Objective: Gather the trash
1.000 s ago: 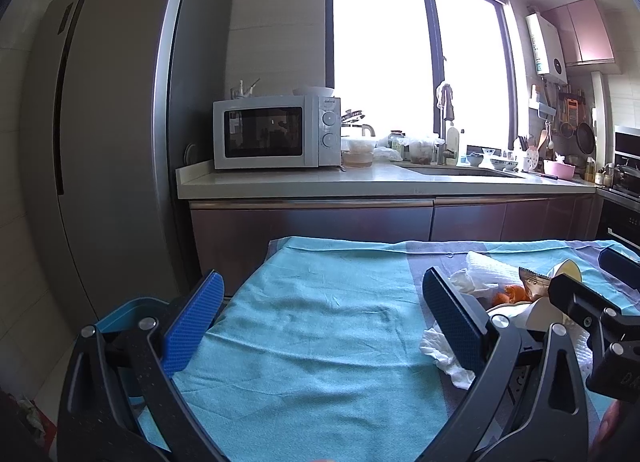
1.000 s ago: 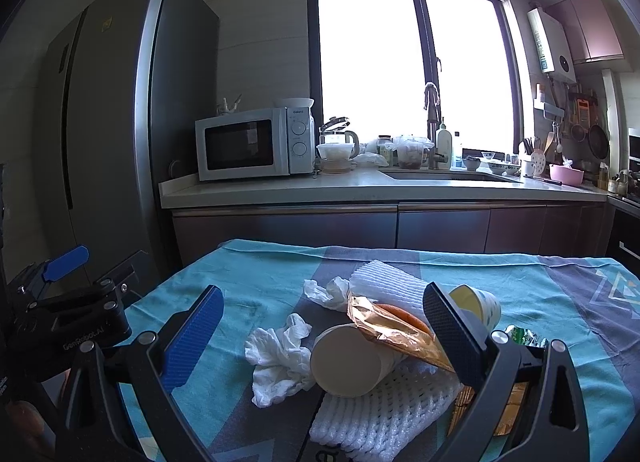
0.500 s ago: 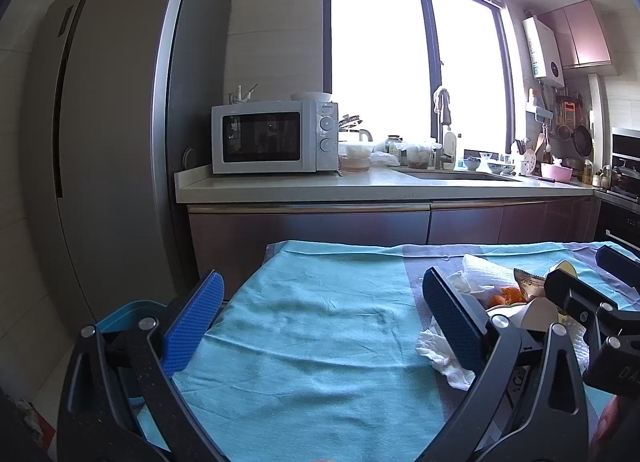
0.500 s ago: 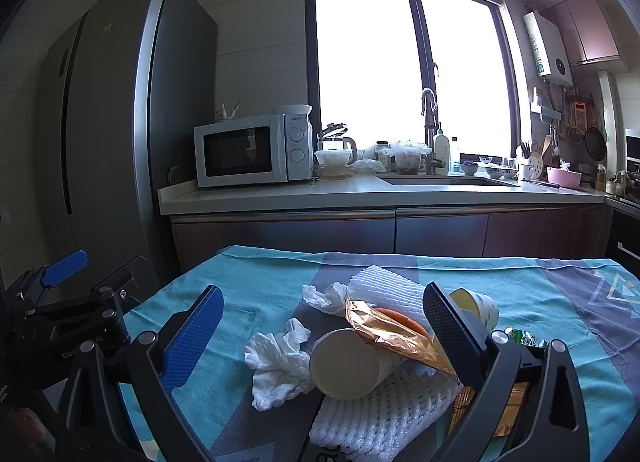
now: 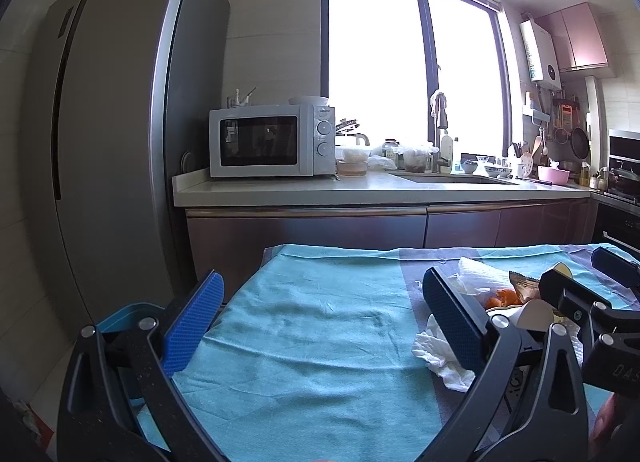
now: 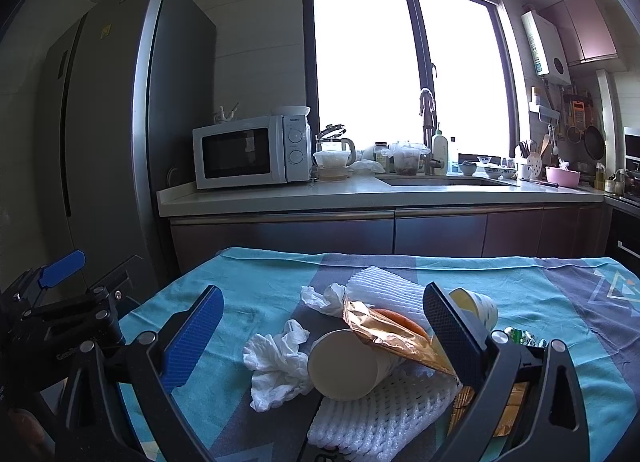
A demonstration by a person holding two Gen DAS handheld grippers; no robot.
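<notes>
Hovering over the teal tablecloth [image 5: 312, 326], our left gripper [image 5: 320, 322] is spread wide, empty. Right gripper [image 6: 320, 326] likewise spread above the trash: paper cup [image 6: 344, 366], tissue [image 6: 276, 362], foam netting [image 6: 376, 410], mid-table toward its right edge.

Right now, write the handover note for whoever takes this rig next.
Left gripper: jaws open, empty, over bare teal cloth at the table's left end.
Right gripper: jaws open, empty, above the trash pile.
Pile, right of the left gripper: crumpled tissue, tipped paper cup, gold wrapper across it, white foam net under it, second cup behind.
Blue bin sits off the table's left edge.
Done: nothing picked up yet.
Left: grab each piece and collect it, probably in the bin.
</notes>
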